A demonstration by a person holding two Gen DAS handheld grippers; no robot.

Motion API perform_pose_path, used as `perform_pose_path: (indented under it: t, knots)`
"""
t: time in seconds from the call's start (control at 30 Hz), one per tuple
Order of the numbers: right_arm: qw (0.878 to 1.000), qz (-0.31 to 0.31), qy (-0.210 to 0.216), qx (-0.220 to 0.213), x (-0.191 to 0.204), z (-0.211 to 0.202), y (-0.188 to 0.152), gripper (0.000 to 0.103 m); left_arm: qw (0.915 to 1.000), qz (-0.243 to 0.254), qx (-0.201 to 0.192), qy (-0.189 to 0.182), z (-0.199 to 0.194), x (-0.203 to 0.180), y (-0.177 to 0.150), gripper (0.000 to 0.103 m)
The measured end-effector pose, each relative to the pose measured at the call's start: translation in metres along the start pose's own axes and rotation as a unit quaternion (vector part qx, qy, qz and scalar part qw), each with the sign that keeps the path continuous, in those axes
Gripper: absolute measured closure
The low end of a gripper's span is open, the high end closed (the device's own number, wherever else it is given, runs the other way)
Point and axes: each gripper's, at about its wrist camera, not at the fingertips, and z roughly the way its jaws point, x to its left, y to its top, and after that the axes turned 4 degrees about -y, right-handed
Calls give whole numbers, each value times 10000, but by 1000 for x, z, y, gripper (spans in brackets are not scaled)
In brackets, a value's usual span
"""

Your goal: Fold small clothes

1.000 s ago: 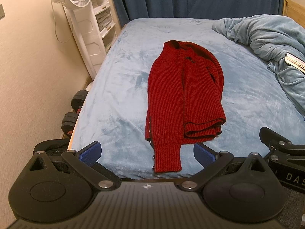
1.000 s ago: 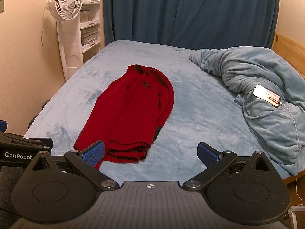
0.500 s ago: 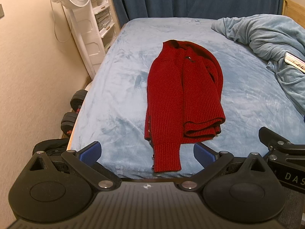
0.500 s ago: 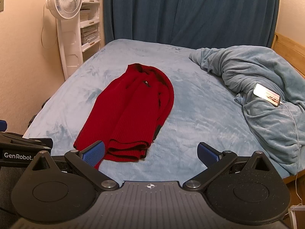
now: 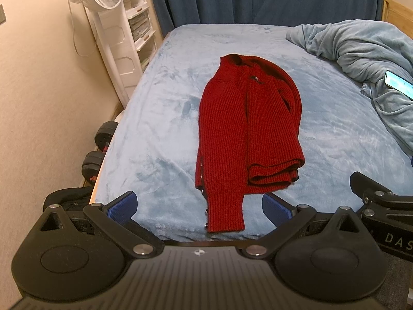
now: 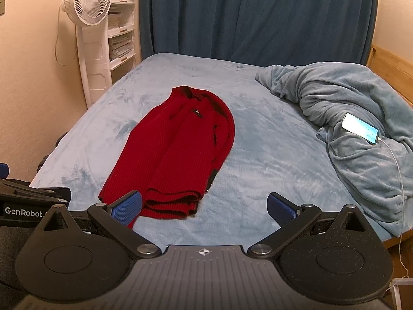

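A red knit cardigan [image 5: 245,134] lies on the light blue bed [image 5: 160,134], folded lengthwise with a sleeve laid over it; its hem reaches the near bed edge. It also shows in the right wrist view [image 6: 178,155]. My left gripper [image 5: 198,209] is open and empty, just short of the hem at the near edge. My right gripper [image 6: 204,208] is open and empty, to the right of the left one, near the cardigan's folded lower end. Part of the right gripper's body [image 5: 379,201] shows at the right of the left wrist view.
A crumpled blue blanket [image 6: 348,118] with a lit phone [image 6: 360,128] and cable lies at the right. A white fan [image 5: 103,13] and shelf stand at the left wall. Dumbbells [image 5: 98,152] sit on the floor beside the bed. A dark curtain [image 6: 245,18] hangs behind.
Almost nothing has moved; both grippers stay open with only a slight drift of view. The cardigan lies as before.
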Motion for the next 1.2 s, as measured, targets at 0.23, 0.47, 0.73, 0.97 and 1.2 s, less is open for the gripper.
perform_pose_path:
  t: [0.23, 0.47, 0.73, 0.97, 1.2]
  knots:
    - [10000, 1, 2, 6, 0, 1, 0, 1, 10000, -3, 1, -2, 0, 0, -1, 0]
    - [10000, -2, 0, 21, 0, 1, -1, 1, 10000, -10, 28, -20, 3, -1, -4, 0]
    - [9988, 453, -61, -190, -22, 16, 13, 1, 9942, -603, 470, -753, 50, 45, 17, 0]
    - [9902, 1276, -187, -531, -77, 126, 74, 1, 9938, -615, 501, -778, 172, 77, 90, 0]
    - [9868, 1615, -16, -65, -87, 341, 163, 1, 9786, -1006, 1147, -1383, 371, 66, 193, 0]
